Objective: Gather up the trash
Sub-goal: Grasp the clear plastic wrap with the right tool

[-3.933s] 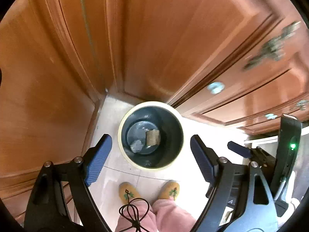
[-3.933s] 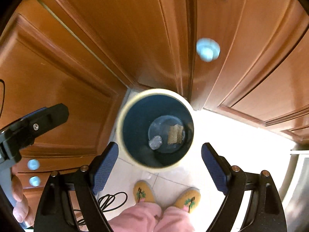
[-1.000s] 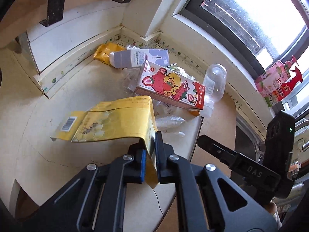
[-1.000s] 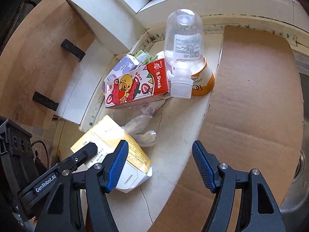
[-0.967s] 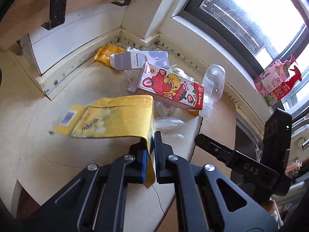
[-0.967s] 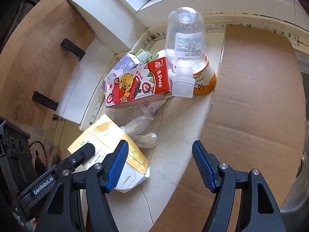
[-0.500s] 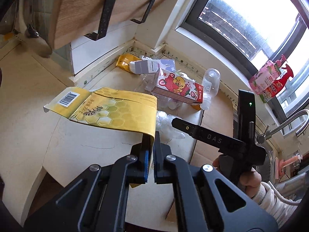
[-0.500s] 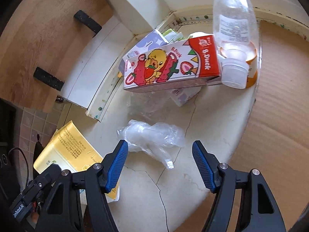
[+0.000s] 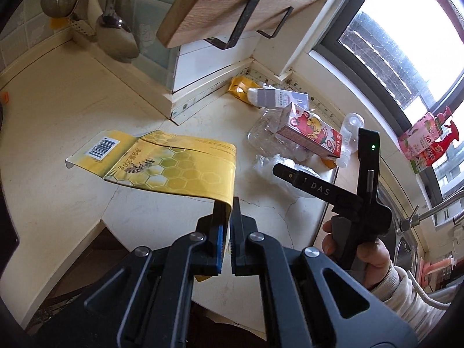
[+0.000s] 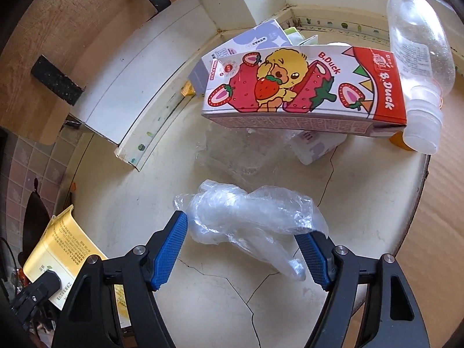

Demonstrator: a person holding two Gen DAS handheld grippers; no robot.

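My left gripper is shut on a flattened yellow honey carton and holds it above the cream countertop; the carton also shows in the right wrist view. My right gripper is open, its blue pads on either side of a crumpled clear plastic bag lying on the counter. Behind the bag lie a strawberry B.Duck carton and a clear plastic bottle.
More trash sits in the corner: a purple-white carton, a yellow wrapper and an orange cup. A wooden shelf hangs overhead. Brown cardboard covers the counter right of the pile. A sink and tap lie further right.
My left gripper has lifted the yellow carton up and back from the counter. My right gripper has moved forward and down, so its open fingers now flank the plastic bag.
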